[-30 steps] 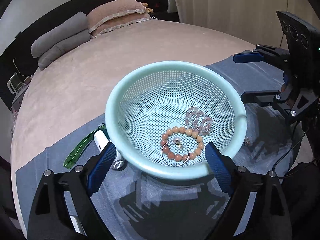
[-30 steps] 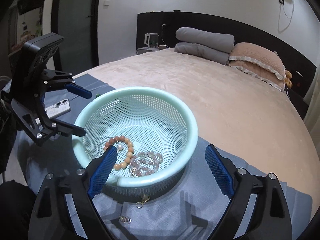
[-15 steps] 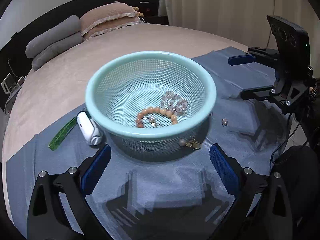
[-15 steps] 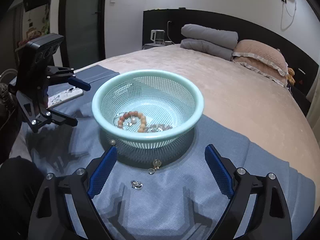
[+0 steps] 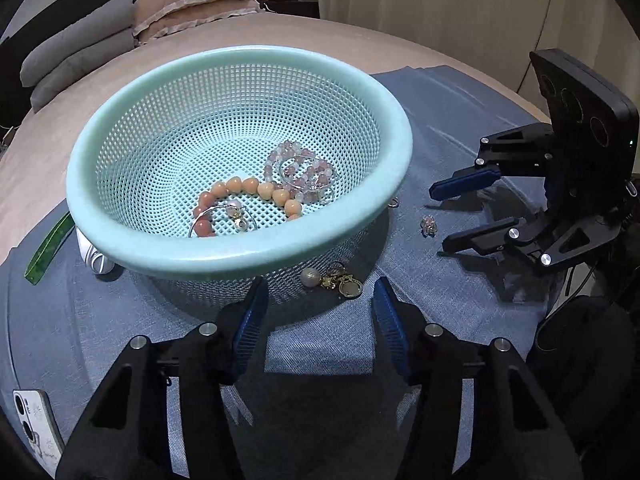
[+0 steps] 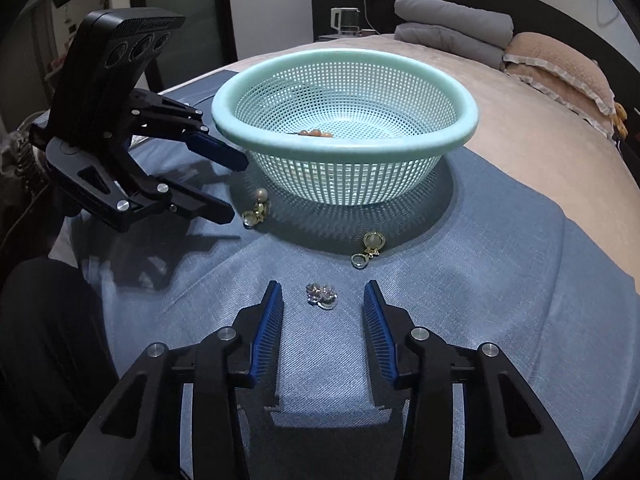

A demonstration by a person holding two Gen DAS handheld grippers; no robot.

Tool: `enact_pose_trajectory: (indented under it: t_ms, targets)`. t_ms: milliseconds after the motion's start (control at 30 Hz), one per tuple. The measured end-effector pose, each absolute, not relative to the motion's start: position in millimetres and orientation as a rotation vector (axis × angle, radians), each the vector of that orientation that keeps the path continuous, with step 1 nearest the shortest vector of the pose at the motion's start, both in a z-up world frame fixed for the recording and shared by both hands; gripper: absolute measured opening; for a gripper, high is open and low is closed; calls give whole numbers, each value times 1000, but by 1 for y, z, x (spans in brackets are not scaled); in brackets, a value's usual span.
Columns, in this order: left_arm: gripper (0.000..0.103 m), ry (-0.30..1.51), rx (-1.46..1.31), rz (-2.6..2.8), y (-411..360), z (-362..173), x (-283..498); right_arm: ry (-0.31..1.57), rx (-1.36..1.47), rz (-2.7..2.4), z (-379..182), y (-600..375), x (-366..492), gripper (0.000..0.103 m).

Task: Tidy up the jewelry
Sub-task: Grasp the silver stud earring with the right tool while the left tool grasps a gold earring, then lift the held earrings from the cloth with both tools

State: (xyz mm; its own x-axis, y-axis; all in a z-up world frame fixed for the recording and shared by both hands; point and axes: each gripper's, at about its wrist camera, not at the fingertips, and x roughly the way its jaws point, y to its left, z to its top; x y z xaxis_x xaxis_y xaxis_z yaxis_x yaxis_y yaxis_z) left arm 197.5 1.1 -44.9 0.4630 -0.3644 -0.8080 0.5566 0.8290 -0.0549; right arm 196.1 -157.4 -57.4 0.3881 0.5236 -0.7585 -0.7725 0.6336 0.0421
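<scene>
**Both grippers closing over loose earrings beside the basket**

A pale green mesh basket stood on a blue cloth spread over a bed. Inside it lay an orange bead bracelet, a pale pink bead bracelet and a thin silver hoop with a pearl.

The left gripper pointed down at the cloth just in front of the basket. Its jaws were closing, still apart, with a pearl-and-gold earring lying just beyond the blue pads; the pads did not press on it. In the right wrist view the same earring lay just ahead of the left gripper's fingertips.

The right gripper hung low over the cloth, its jaws closing as well. A small crystal cluster earring lay between the blue pads, touching neither one. A second gold earring lay farther ahead, near the foot of the basket.

A green strip and a white object lay by the basket's left side, and a phone rested at the cloth's near corner. Grey folded blankets and a pink pillow sat at the head of the bed.
</scene>
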Motion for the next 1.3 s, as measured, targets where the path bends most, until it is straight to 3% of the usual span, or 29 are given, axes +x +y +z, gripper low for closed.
enact_pose_trajectory:
  t_ms: [100, 233, 267, 433, 600, 667, 800, 867, 1300]
  targets:
    - [53, 937, 176, -558, 5, -44, 205, 824, -327, 851, -60, -157, 198, 36]
    - [38, 939, 156, -528, 7, -49, 211, 830, -313, 864, -65, -156, 195, 16]
    - [35, 945, 154, -529, 8, -51, 213, 830, -315, 865, -66, -156, 195, 16]
    - [35, 950, 148, -541, 4, -56, 213, 832, -294, 868, -66, -159, 195, 15]
    - [24, 961, 127, -534, 1, -61, 214, 831, -297, 864, -67, -160, 193, 14]
    - [14, 957, 108, -531, 2, -62, 215, 833, -286, 864, -68, -162, 193, 14]
    - [13, 965, 52, -531, 8, -66, 218, 832, -274, 861, -68, -163, 192, 14]
    - [8, 971, 6, -531, 14, -67, 221, 823, -280, 858, -68, -164, 192, 14]
    - [4, 987, -28, -487, 29, -69, 208, 820, -246, 858, -72, -173, 190, 14]
